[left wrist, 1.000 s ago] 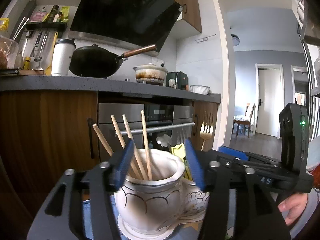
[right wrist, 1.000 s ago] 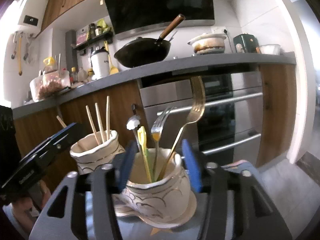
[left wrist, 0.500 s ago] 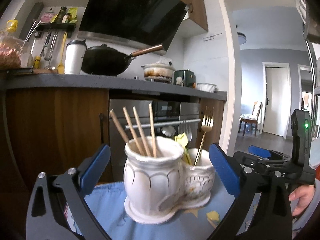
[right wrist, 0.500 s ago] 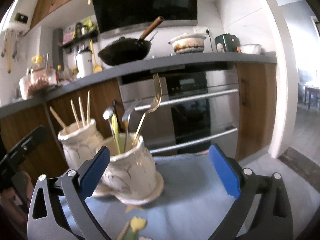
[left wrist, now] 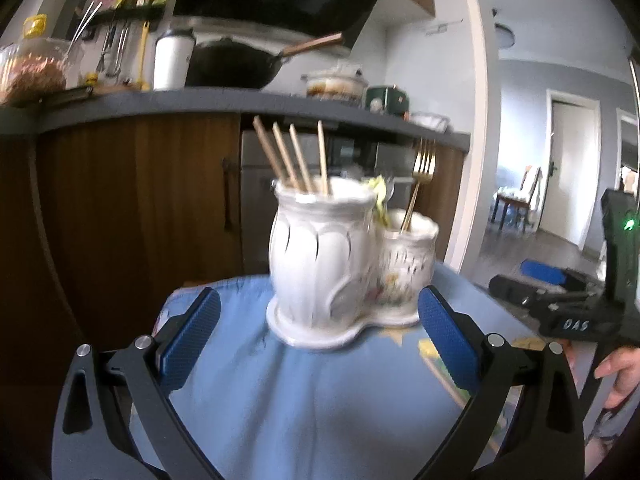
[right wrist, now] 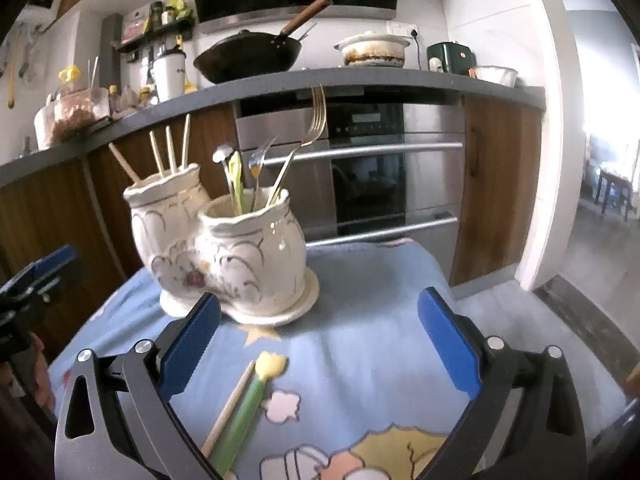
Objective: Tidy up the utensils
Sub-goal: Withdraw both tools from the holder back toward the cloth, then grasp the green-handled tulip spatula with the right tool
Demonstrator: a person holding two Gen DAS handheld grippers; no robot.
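Observation:
A white ceramic double-pot utensil holder [left wrist: 320, 264] [right wrist: 248, 256] stands on a blue cloth. Its taller pot holds several wooden chopsticks [left wrist: 292, 160] [right wrist: 170, 152]. Its lower pot holds a gold fork [right wrist: 308, 140] [left wrist: 420, 176], another fork [right wrist: 258, 172] and a yellow-green utensil [right wrist: 236, 180]. A green utensil with a yellow end [right wrist: 248, 400] and one wooden chopstick [right wrist: 228, 412] lie on the cloth in front. My left gripper [left wrist: 320, 340] is open and empty, short of the holder. My right gripper [right wrist: 320, 340] is open and empty, above the loose utensils.
The blue cartoon-print cloth [right wrist: 360, 320] covers a small table. Behind it are wooden cabinets [left wrist: 140, 200], a steel oven [right wrist: 380, 176] and a worktop with a wok [right wrist: 248, 56]. The other gripper shows at the right in the left wrist view [left wrist: 580, 312].
Both grippers opened wide and drew back from the holder, which now stands free on the cloth. The loose green utensil and chopstick have come into the right wrist view.

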